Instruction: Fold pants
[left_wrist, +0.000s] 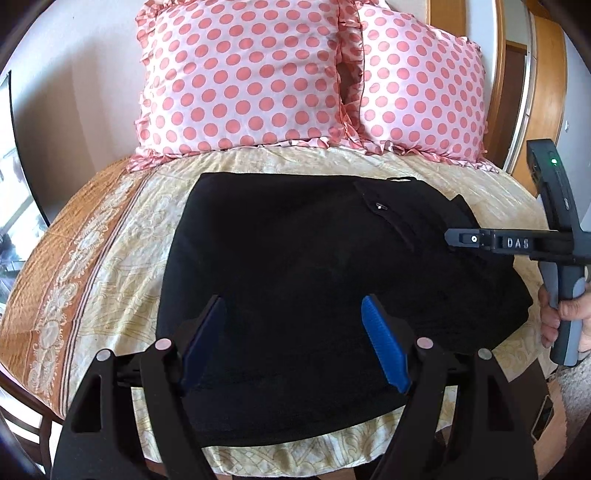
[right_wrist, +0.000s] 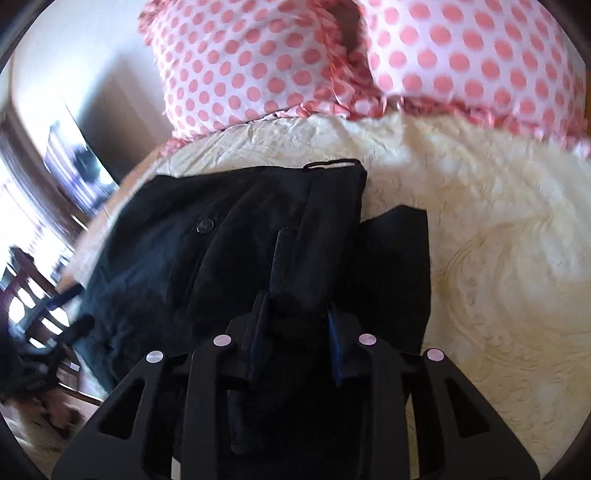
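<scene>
Nearest you, your left gripper (left_wrist: 293, 332) hung over the near edge of the pants (left_wrist: 314, 288), its blue pads spread wide with only black cloth showing between them — jaws open, holding nothing. The pants lay already folded into a thick, squarish stack on the bed (left_wrist: 122, 236), towards its foot and left of centre.

Your right gripper (right_wrist: 297, 328) reached in from three o'clock in the left wrist view, low over the right side of the stack. In its own view the pads stood fairly close together over a raised pleat of cloth, but black on black hid the contact, so I could not tell whether it pinched the pants or merely stood above them.

I judged the fabric to be soft, limp and fairly light, though bulky where layers overlapped; it should sag from any single grip. Better to have taken it at stacked edges — the near hem at six o'clock, or the waistband side at twelve, near the button (right_wrist: 204, 225).

Beyond, two polka-dot pillows (left_wrist: 236, 77) leaned at the head of the bed.
</scene>
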